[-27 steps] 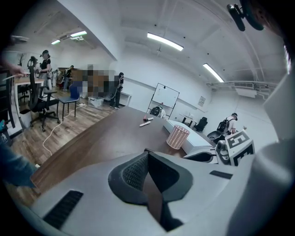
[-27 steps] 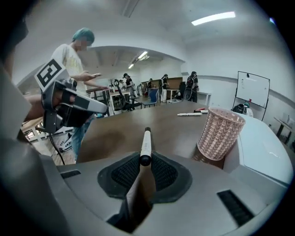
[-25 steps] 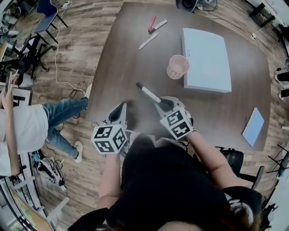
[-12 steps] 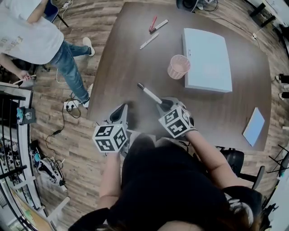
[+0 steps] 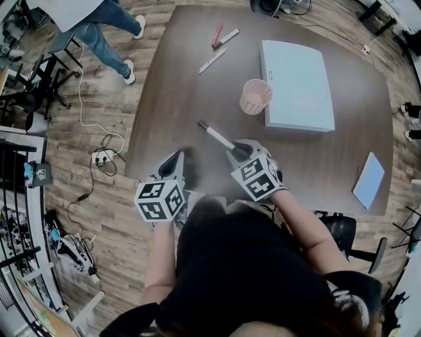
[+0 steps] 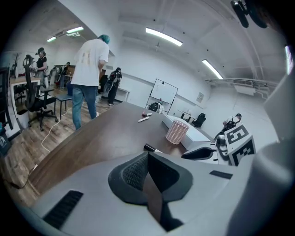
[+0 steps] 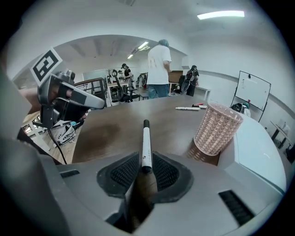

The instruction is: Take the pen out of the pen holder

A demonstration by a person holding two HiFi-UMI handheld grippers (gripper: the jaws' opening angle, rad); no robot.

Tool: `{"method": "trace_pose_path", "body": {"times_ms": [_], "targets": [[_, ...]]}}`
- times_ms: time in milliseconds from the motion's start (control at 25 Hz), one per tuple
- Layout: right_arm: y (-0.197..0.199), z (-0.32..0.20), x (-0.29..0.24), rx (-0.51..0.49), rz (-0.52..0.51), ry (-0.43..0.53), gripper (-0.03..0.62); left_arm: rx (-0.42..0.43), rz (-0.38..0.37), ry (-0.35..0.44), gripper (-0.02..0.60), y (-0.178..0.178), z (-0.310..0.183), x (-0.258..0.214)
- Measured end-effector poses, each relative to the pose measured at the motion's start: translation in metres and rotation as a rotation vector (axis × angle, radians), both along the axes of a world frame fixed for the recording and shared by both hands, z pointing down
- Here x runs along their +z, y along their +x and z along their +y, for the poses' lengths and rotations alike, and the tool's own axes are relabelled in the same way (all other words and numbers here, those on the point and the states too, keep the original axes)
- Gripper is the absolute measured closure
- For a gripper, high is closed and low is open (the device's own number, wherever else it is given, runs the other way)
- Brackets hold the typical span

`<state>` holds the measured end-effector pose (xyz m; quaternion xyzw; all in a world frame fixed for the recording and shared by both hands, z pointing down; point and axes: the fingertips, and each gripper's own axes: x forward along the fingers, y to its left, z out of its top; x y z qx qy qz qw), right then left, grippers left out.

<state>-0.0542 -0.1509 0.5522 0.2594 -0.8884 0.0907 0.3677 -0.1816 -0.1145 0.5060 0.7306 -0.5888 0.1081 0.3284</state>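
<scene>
A white pen with a black cap (image 5: 217,137) points away from me over the brown table (image 5: 177,92). Its near end lies between the pads of my right gripper (image 5: 238,153). In the right gripper view the pen (image 7: 146,145) sits in the gap of my right gripper (image 7: 146,168). The jaws are opening and a thin gap shows on each side of the pen. The pink mesh pen holder (image 5: 256,97) stands upright beyond it, also in the right gripper view (image 7: 216,129). My left gripper (image 5: 176,161) hangs at the near table edge. Its pads (image 6: 133,173) meet with nothing between them.
A flat white box (image 5: 294,85) lies right of the pen holder. Loose markers (image 5: 215,59) and a red one (image 5: 218,34) lie at the far end. A pale notebook (image 5: 369,182) is near the right edge. A person (image 5: 99,20) stands beyond the far left corner, beside chairs and cables.
The person at the left has walked up past the table's far left corner. The pen and both grippers have stayed almost where they were.
</scene>
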Motion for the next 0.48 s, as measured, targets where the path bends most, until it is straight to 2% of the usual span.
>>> {"method": "trace_pose_path", "body": {"times_ms": [480], "targets": [[0.015, -0.019, -0.075, 0.094, -0.183, 0.054, 0.510, 0.023, -0.042, 0.098, 0.566, 0.005, -0.010, -0.039]]}}
